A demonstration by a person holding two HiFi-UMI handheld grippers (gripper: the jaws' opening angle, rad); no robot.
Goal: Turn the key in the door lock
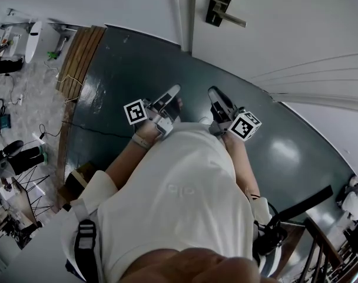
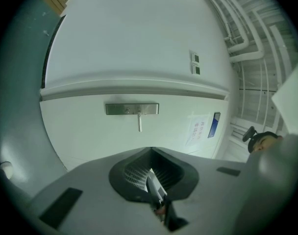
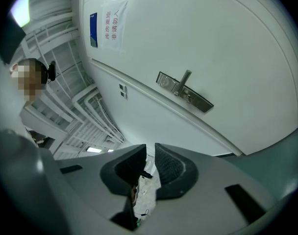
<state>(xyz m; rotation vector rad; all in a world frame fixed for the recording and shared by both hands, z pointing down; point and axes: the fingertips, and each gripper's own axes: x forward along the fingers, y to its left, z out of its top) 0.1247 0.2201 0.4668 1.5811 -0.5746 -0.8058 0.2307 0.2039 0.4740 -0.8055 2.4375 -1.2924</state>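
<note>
A glossy dark green floor runs from near to far, edged on its left by wooden boards. Left of these lies a paler floor strewn with cables, with a white drum at its far end. A dark railing stands at the near right, while far ahead hang a paper notice with red print, a blue sign just beside it, two small wall plates and white pipes overhead.

Below me the dark glossy floor carries a thin black cable. Wooden boards lie along its left edge, with black shoes on the paler floor beyond.
</note>
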